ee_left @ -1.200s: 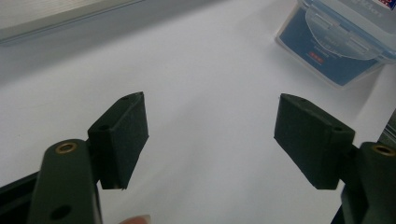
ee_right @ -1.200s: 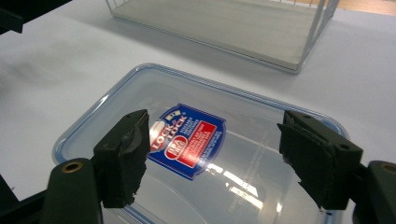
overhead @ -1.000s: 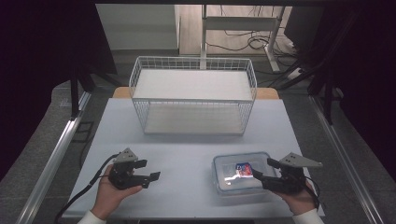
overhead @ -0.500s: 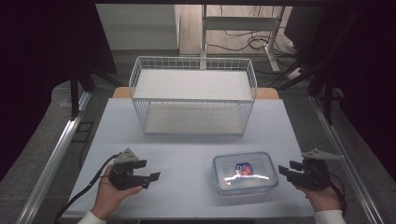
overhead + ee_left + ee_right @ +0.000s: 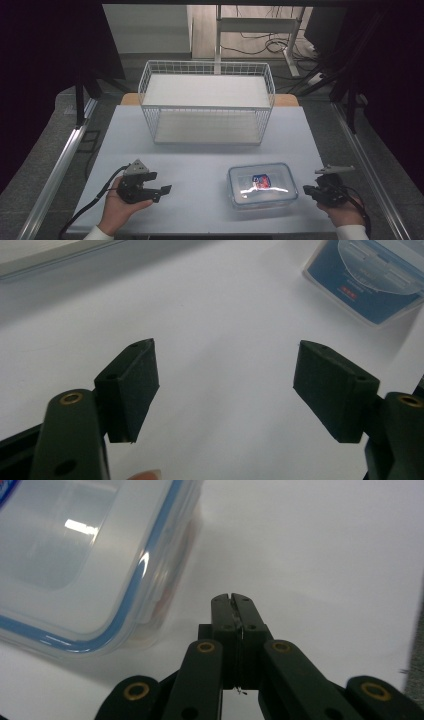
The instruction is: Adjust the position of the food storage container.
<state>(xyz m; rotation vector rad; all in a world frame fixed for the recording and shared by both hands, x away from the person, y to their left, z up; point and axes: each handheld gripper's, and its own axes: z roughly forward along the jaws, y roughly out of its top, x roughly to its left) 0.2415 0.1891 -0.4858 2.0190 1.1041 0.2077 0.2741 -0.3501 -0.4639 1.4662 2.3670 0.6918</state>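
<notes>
Left gripper [image 5: 162, 191] sits near the front-left of the table [image 5: 200, 155], jaws wide apart, nothing between them. In the left gripper view I see bare tabletop between the pads [image 5: 132, 385] and the box well off toward the upper right. No risk from this side unless I sweep it right carelessly and knock the box.

Lidded plastic box [image 5: 262, 185] lies flat on the table, front-centre-right, lid on, blue seal around the rim, a label showing through the lid. It sits well apart from the wire basket [image 5: 207, 105] at the back.

Right gripper [image 5: 309, 190] is just beside the box's right edge, jaws pressed together on nothing, not touching the box as far as I can tell. In the right gripper view the box corner [image 5: 130, 600] is off to one side of the tips.

My read on failure modes:
- Closed jaws can only push. Any move toward the box shoves or spins it on the smooth table.
- If I open late, one jaw lands on the lid and skids.
- Smooth, rounded rim: a shallow grip likely slips and the box tips when lifted.
- Right gripper is near the table's right edge; trailing cable could snag.
</notes>
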